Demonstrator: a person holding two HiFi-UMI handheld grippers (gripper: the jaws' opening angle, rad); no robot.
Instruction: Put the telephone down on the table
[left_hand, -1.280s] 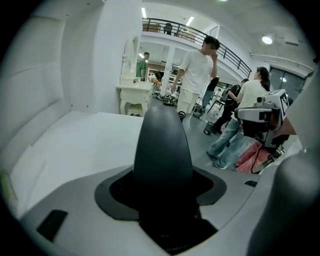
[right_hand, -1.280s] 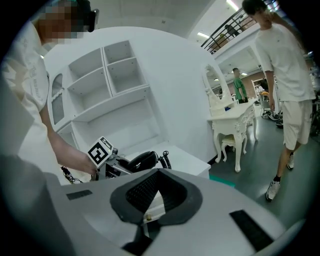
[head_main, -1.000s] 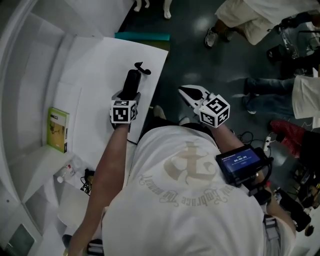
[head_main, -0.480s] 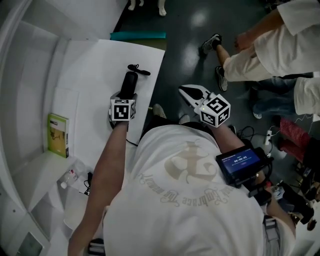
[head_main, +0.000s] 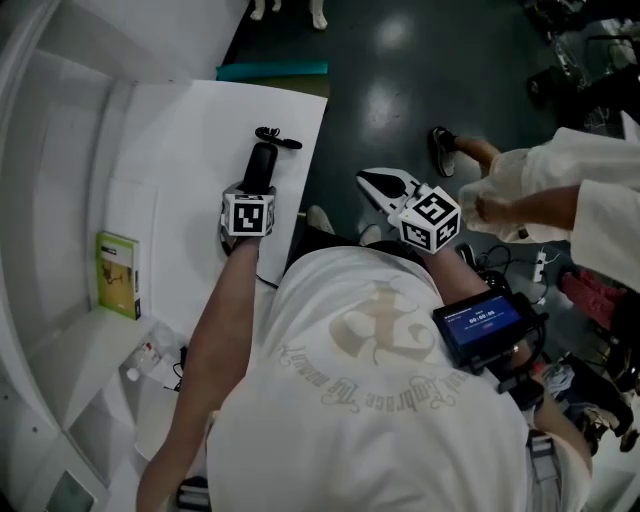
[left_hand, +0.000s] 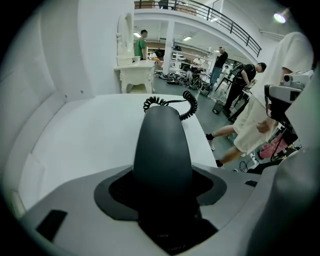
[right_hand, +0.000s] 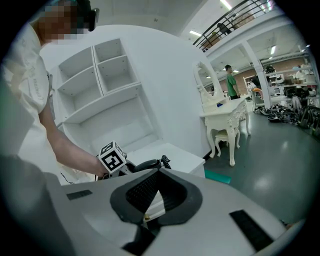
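The telephone is a black handset (head_main: 262, 164) with a coiled black cord (head_main: 277, 137) trailing off its far end onto the white table (head_main: 180, 150). My left gripper (head_main: 255, 190) is shut on the handset's near end, close to the table's right edge. In the left gripper view the handset (left_hand: 161, 150) fills the space between the jaws and points out over the tabletop (left_hand: 90, 135); whether it touches the table I cannot tell. My right gripper (head_main: 383, 188) hangs over the dark floor to the right of the table, jaws closed together with nothing in them.
A green box (head_main: 118, 272) stands near the table's left side, by white shelving. A small clear bottle (head_main: 145, 354) lies nearer me. A teal mat (head_main: 272, 70) lies past the table's far edge. A person in white (head_main: 560, 190) stands on the floor at right.
The left gripper and handset have hardly moved, edging slightly away from me. The right gripper has stayed put. People on the floor at right have shifted.
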